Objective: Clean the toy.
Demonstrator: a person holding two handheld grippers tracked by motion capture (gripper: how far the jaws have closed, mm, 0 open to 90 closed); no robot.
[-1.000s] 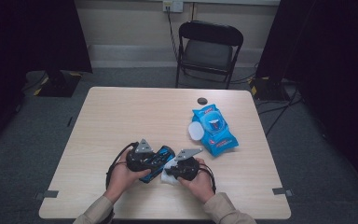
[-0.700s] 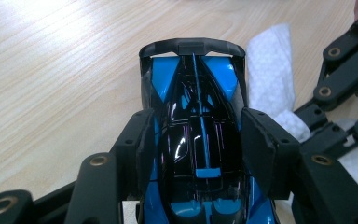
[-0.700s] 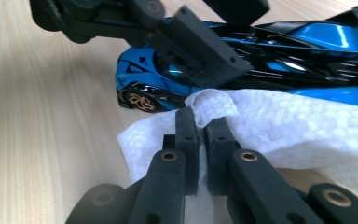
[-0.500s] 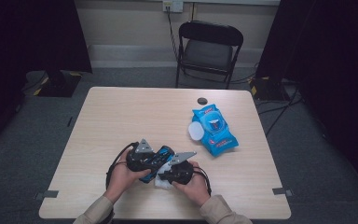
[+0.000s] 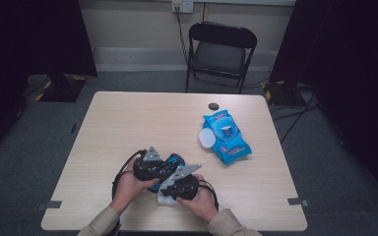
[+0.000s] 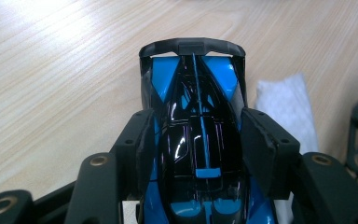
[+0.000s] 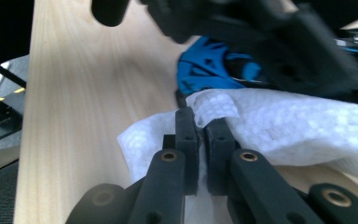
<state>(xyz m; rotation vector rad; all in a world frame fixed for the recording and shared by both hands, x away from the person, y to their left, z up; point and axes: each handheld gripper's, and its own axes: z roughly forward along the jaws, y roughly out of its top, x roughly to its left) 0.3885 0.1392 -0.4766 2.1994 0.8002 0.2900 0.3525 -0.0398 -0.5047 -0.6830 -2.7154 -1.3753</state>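
Low in the high view, near the table's (image 5: 128, 118) front edge, the left gripper (image 6: 200, 140) clamps its half-closed jaws on the flanks of a blue-and-black toy race car (image 6: 198, 140). The right gripper (image 7: 204, 122) is nearly shut, pinching a fold of white wet wipe (image 7: 279, 126) against the car's side. Wiping looks under way rather than finished. The blue wipes pack (image 5: 225, 136), right of centre, lies open with its lid flipped.
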